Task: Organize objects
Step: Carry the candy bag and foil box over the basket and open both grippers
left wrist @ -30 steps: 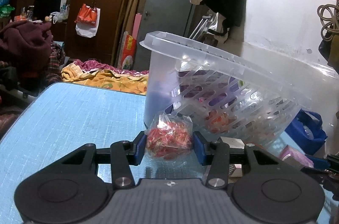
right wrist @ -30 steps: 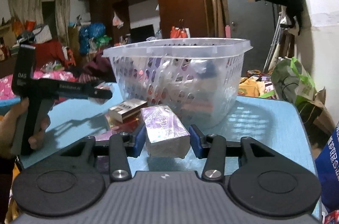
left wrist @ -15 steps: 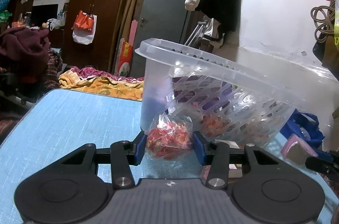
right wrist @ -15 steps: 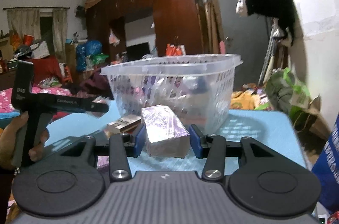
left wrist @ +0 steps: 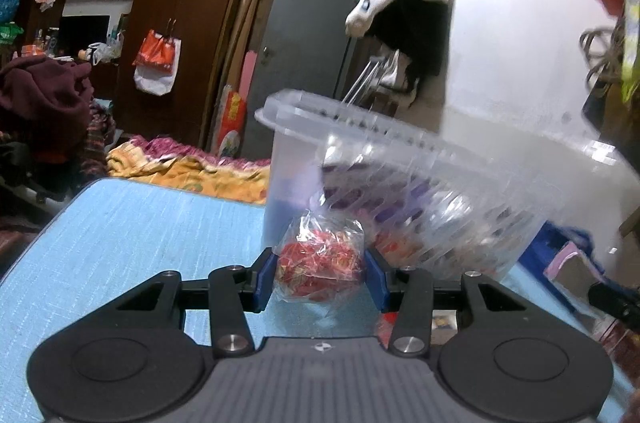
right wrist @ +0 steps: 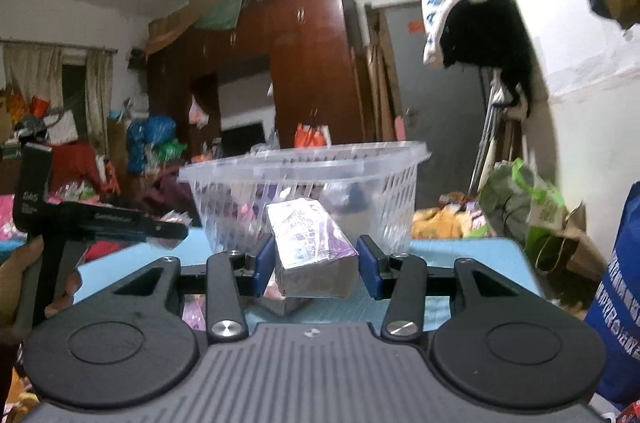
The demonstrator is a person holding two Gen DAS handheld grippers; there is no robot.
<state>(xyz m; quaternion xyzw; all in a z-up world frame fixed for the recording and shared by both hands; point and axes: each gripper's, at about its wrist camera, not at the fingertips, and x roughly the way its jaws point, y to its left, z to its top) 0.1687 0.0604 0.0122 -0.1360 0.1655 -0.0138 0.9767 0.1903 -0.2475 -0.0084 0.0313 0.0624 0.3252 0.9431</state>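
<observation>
My left gripper (left wrist: 320, 277) is shut on a clear bag of red snacks (left wrist: 320, 269), held above the blue table (left wrist: 132, 235) just in front of the clear plastic basket (left wrist: 440, 191). My right gripper (right wrist: 316, 259) is shut on a purple-and-white packet (right wrist: 310, 247), lifted off the table in front of the same basket (right wrist: 312, 183). The basket holds several packets. The left gripper also shows at the left of the right wrist view (right wrist: 168, 231).
Small boxes (left wrist: 442, 323) lie on the table under the left gripper's right side. A pink packet (right wrist: 194, 311) lies under the right gripper. A blue bag (right wrist: 620, 303) stands right of the table. Bedding and clutter lie beyond the far edge.
Both grippers have risen with their loads. The right gripper lifted the purple packet off the table and tilted upward; the basket now sits lower in both views.
</observation>
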